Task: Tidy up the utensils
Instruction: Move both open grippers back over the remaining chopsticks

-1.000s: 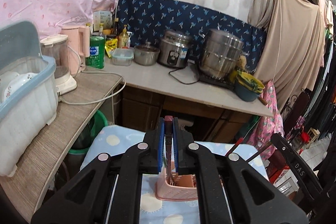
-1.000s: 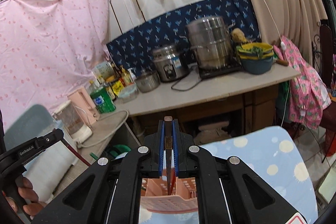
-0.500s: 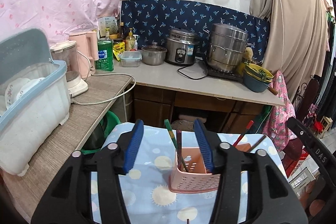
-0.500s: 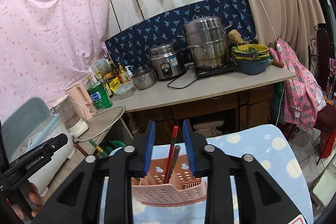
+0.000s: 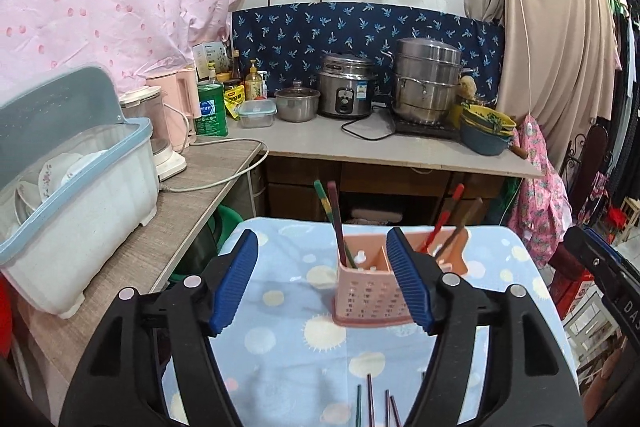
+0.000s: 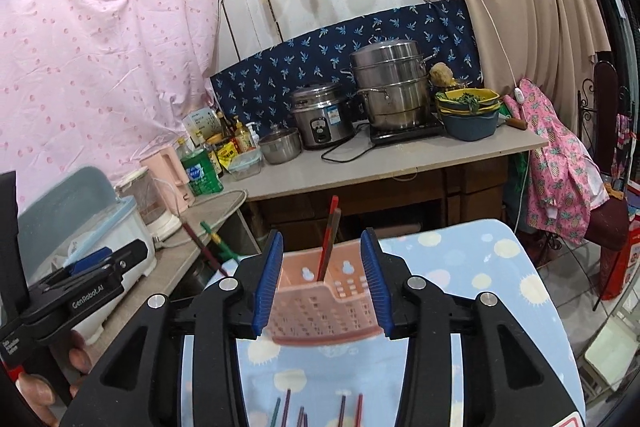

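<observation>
A pink slotted utensil holder (image 5: 368,287) stands on the blue dotted tablecloth (image 5: 280,311). A green and a dark red chopstick (image 5: 334,219) lean in its left compartment. In the right compartment stand a red and a brown chopstick (image 5: 452,215). My left gripper (image 5: 318,233) is drawn back from the holder, its jaws opening with nothing between the pads. In the right wrist view the holder (image 6: 320,303) and the red and brown pair (image 6: 330,239) show beyond my right gripper (image 6: 322,233), whose jaws are also opening and hold nothing. Several loose chopsticks (image 6: 316,407) lie on the cloth below the grippers.
A blue-and-white dish box (image 5: 76,195) and a blender (image 5: 160,135) sit on the wooden counter at left. The back counter carries a rice cooker (image 5: 348,87), a steamer pot (image 5: 428,79) and stacked bowls (image 5: 486,131). A hand (image 6: 80,359) holds the left gripper.
Both grippers went from shut on chopsticks over the holder to open. The chopsticks now stand in the holder, and both grippers have pulled back from it.
</observation>
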Demonstrator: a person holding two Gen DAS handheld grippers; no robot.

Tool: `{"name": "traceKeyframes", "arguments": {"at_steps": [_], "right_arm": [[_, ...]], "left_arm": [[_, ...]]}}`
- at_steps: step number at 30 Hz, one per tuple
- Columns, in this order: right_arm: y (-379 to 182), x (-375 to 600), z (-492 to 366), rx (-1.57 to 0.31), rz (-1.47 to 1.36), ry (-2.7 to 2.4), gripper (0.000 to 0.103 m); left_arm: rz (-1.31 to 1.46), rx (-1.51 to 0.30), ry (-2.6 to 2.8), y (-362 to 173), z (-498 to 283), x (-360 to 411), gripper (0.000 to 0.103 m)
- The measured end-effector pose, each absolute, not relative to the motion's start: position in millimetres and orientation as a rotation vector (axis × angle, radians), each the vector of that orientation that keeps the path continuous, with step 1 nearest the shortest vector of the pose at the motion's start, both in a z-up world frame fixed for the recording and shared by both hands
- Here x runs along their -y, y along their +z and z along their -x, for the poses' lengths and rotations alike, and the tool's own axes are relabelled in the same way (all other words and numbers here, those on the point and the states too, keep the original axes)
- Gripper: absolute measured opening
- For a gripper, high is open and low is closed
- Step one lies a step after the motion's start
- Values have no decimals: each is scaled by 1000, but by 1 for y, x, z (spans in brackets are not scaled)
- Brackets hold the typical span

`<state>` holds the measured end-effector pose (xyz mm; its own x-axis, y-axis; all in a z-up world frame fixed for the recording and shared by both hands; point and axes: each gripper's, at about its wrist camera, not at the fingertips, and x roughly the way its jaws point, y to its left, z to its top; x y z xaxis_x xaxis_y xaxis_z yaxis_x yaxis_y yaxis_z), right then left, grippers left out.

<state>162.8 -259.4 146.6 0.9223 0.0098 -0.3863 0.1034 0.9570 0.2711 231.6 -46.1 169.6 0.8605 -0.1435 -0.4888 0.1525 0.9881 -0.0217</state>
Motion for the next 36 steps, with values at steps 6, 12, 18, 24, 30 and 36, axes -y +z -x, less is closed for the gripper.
{"name": "traceKeyframes", "arguments": {"at_steps": [6, 12, 18, 24, 30, 36], "right_arm": [[120, 252, -125, -454, -281, -55, 40], [85, 245, -92, -538, -266, -62, 40], [49, 234, -68, -630, -233, -68, 40], [16, 226, -49, -708, -217, -77, 40], [-8, 217, -37, -763, -207, -80, 40], [-25, 211, -31, -804, -214, -75, 40]], "left_arm": [[-46, -555, -139, 147, -200, 44, 64], [-69, -612, -119, 120, -171, 39, 64], [-80, -691, -122, 88, -151, 34, 64], [-98, -757, -124, 59, -135, 30, 64], [-114, -807, -124, 36, -123, 28, 64], [-116, -846, -124, 21, -116, 25, 64]]}}
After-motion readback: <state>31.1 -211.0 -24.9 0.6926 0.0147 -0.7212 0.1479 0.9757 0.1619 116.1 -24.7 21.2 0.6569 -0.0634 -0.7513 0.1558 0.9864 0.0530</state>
